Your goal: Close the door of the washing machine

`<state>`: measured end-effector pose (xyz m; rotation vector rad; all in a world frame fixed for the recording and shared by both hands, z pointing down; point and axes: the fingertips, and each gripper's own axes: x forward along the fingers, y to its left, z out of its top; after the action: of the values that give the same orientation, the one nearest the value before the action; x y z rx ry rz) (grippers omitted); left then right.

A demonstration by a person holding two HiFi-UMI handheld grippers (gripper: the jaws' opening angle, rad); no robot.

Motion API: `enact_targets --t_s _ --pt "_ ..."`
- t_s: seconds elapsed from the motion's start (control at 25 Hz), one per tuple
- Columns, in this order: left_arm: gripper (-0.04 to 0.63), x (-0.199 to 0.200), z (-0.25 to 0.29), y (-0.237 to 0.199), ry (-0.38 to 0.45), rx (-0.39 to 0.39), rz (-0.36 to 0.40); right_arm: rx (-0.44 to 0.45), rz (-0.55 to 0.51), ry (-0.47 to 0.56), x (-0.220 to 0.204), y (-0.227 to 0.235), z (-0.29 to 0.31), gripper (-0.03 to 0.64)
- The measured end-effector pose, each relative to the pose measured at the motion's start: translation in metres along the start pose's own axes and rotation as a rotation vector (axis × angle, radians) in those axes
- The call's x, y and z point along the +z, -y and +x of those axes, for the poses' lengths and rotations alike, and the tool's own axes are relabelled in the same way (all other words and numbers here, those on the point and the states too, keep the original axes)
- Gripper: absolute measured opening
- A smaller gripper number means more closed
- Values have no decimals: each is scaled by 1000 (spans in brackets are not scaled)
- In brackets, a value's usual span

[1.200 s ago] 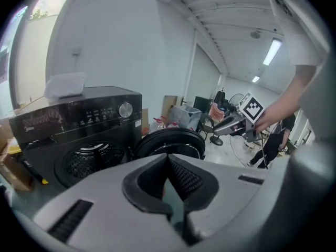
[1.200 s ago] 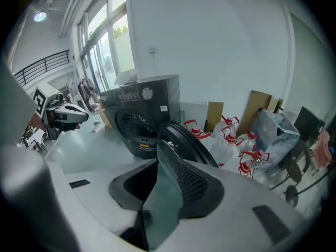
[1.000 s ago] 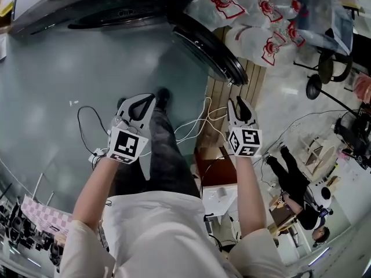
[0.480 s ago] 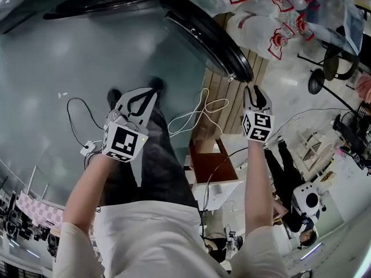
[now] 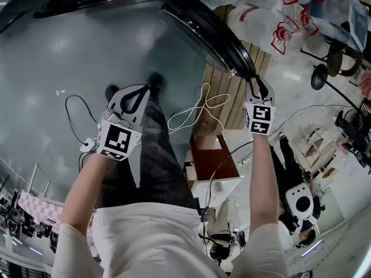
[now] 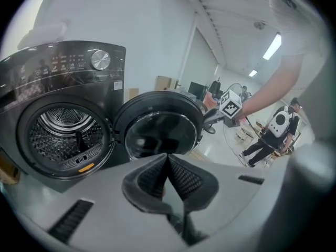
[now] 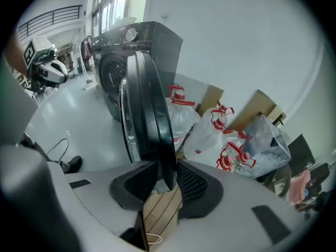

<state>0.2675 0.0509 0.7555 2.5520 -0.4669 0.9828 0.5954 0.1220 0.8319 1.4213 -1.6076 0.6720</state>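
Found the left gripper (image 5: 142,90) pinched shut on nothing. Caught the right gripper (image 5: 255,81) just closing, jaws wide, clamped on the rim of the door (image 5: 208,30), swung open off the washing machine (image 6: 52,70) beyond.

You've got one dark grey front-loading washing machine (image 6: 63,83). It has one round black glass-fronted door (image 6: 157,133), one perforated steel drum (image 6: 63,135) and one round silver knob (image 6: 100,59).

Two hand-held grippers: left hand-held gripper (image 5: 139,91) and right hand-held gripper (image 5: 258,86), with one black-and-white marker cube (image 5: 119,141) on each.

Clear plastic bags with red print (image 7: 231,140): at least three. The pile overlaps, so no exact count.

Two brown cardboard sheets (image 7: 260,106).

One slatted wooden board (image 5: 223,103) on the grey floor (image 5: 87,45).

Cables: one looped white cable (image 5: 194,112) and one thin black cable (image 5: 72,117).

Two dark shoes (image 5: 155,81), yours.
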Motion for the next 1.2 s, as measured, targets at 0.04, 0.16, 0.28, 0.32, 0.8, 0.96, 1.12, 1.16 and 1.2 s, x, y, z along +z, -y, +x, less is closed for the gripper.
enact_targets --t_s 0.04,0.16,0.28,0.32,0.8,0.96,1.12,1.16,1.2 --pt "8 -1 0 0 -2 -1 -1 2 4 1 0 -1 0 132" --pt "8 -7 -2 1 -11 3 -7 10 8 4 -1 -6 -2 118" --pt "8 -13 -4 3 -14 11 -6 22 11 10 -5 -13 -4 102" --pt "8 -14 -5 2 -14 14 -7 28 11 10 -5 -16 -4 98" --pt "8 -31 -30 -26 8 70 -45 89 2 -31 -13 -70 -14 89" --pt "8 -45 -41 -34 8 74 -56 99 21 -46 -16 -93 -18 87" --pt "8 -60 -59 -43 8 62 -56 96 52 -62 -18 -124 -24 86" --pt "8 -64 -63 -46 8 58 -56 95 63 -67 -18 -132 -25 86" --pt "8 -67 -68 -49 8 53 -55 94 75 -73 -18 -141 -27 86"
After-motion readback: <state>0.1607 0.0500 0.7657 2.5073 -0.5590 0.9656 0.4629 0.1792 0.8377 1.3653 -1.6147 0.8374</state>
